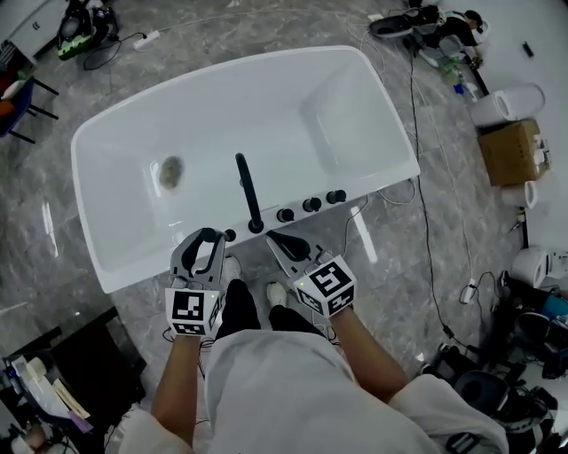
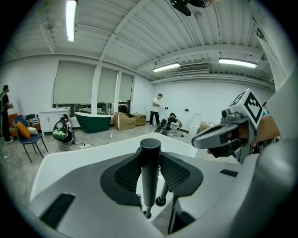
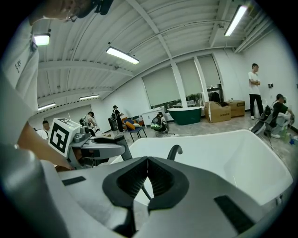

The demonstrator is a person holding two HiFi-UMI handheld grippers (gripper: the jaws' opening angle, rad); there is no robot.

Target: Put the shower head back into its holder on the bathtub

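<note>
**Shower head gripped above the near rim of the bathtub**

Nearest the viewer: left forearm point(image 1: 180, 368) and right forearm point(image 1: 366, 348), stretched forward side by side and angled downward, marker cubes uppermost.

Just beyond, left gripper point(image 1: 209, 236) clamped on the shower head point(image 2: 150, 173), a slim black cylinder pinched at mid-length between the two pads. Long axis upright in the left gripper view, flat top end toward the ceiling, lower end toward the rim of the bathtub point(image 1: 133, 269).

Just right of it, right gripper point(image 1: 273, 239), jaw tips pressed together on nothing, tilted down toward the same rim. Apart from the shower head.

On the rim directly ahead:
- round black fitting point(image 1: 230, 235), just beside the left jaws;
- base of the black spout point(image 1: 248, 191), next to the right;
- three black knobs point(image 1: 311, 205), in a row running rightward.

Spout reaching away over the white basin. Farther left in the basin, drain point(image 1: 170, 171).

Beyond the far rim, grey marbled floor point(image 1: 266, 27). At far right, cardboard box point(image 1: 510, 151).
</note>
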